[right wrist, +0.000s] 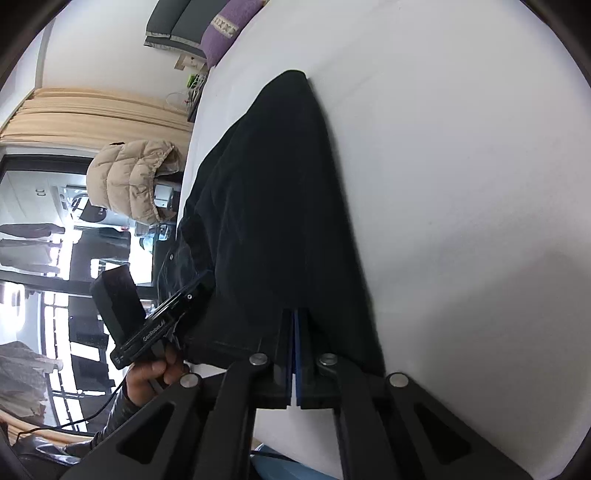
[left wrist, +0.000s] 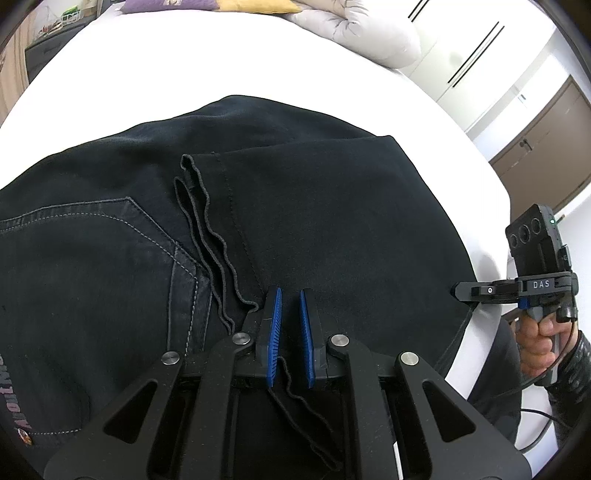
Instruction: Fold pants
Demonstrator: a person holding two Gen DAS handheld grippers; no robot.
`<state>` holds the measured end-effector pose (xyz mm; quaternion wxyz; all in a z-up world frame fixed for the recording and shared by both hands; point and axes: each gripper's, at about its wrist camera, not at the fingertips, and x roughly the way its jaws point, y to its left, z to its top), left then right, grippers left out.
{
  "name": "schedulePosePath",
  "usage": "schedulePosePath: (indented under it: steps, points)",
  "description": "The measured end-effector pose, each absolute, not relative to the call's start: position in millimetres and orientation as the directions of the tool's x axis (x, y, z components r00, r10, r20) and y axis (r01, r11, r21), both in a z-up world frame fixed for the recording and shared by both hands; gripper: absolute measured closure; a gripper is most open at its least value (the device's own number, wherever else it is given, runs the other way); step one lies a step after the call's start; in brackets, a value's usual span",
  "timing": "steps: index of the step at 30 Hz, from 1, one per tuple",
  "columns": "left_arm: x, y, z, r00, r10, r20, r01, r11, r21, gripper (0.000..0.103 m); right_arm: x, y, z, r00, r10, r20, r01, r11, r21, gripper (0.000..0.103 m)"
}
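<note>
Spread flat on the white bed [left wrist: 258, 55], the dark pants [left wrist: 314, 221] show a stitched back pocket [left wrist: 110, 258] at left, then a wavy raw hem edge [left wrist: 207, 236] running toward the left gripper [left wrist: 290, 295]. Its ribbed blue pads [left wrist: 275, 332] stand slightly apart over the cloth, a hem strand trailing between them. Farther right, the right gripper [right wrist: 295, 314] has its pads pressed together on the pants' edge. A beige puffer jacket [right wrist: 129, 177] and a purple pillow [right wrist: 225, 29] sit beyond the bed.
</note>
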<state>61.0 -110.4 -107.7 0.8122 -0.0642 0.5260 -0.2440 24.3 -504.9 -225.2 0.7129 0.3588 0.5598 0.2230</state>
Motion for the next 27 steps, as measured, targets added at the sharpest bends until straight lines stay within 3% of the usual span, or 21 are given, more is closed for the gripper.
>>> schedulePosePath:
  steps: [8,11,13,15,16,17,19,27]
  points:
    - [32,-95,-77,0.409,-0.405,-0.817,0.271,0.909,-0.315,0.092,17,-504,-219,0.34,0.67,-0.66,0.103,0.671,0.734,0.102]
    - [10,-59,-62,0.459,-0.417,-0.784,0.213,0.909,-0.358,0.092,14,-498,-210,0.371,0.662,-0.651,0.077,0.677,0.732,0.074]
    - [-9,-31,-54,0.493,-0.407,-0.769,0.158,0.911,-0.381,0.086,13,-493,-201,0.393,0.672,-0.628,0.043,0.668,0.743,0.042]
    - [-29,1,-51,0.523,-0.404,-0.75,0.08,0.9,-0.429,0.074,12,-482,-192,0.406,0.661,-0.631,0.005,0.689,0.725,0.03]
    - [-40,17,-50,0.544,-0.402,-0.736,0.037,0.888,-0.458,0.052,12,-475,-188,0.408,0.644,-0.648,-0.008,0.712,0.702,0.026]
    - [-53,35,-50,0.574,-0.392,-0.719,-0.015,0.873,-0.487,0.025,12,-470,-187,0.407,0.635,-0.657,-0.018,0.724,0.689,0.025]
    - [-75,67,-50,0.637,-0.354,-0.685,-0.119,0.832,-0.541,0.014,13,-466,-186,0.407,0.627,-0.664,-0.024,0.734,0.679,0.023]
    - [-95,135,-88,0.663,-0.386,-0.642,-0.34,0.609,-0.717,0.014,11,-478,-181,0.424,0.655,-0.625,0.017,0.684,0.729,0.029]
